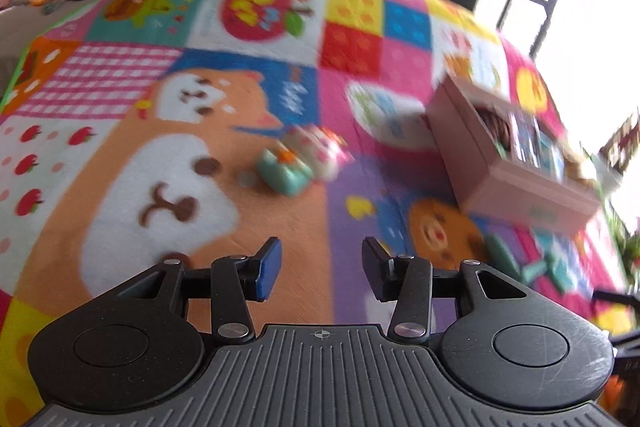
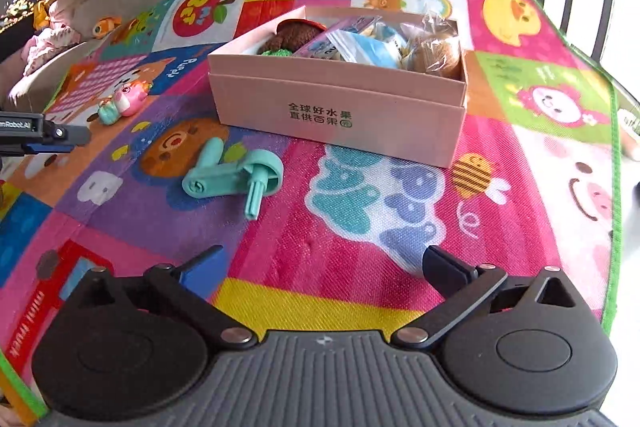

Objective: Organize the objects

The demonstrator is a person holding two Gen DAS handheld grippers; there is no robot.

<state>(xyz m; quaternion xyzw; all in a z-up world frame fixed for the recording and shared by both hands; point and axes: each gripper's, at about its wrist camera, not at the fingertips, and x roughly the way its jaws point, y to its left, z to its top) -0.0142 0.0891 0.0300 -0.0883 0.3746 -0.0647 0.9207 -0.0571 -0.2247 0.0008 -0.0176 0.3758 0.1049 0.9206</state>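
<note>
Inside the pink box (image 2: 340, 115), wrapped packets overlap (contents unreadable).

Probably a home playroom: cartoon play mat (image 2: 360, 227), plush toys (image 2: 60, 11).

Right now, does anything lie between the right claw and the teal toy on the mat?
Nothing visible does. The right claw stands wide open and empty over bare mat, and the teal toy lies ahead to its left, apart from the pink box behind it.
</note>
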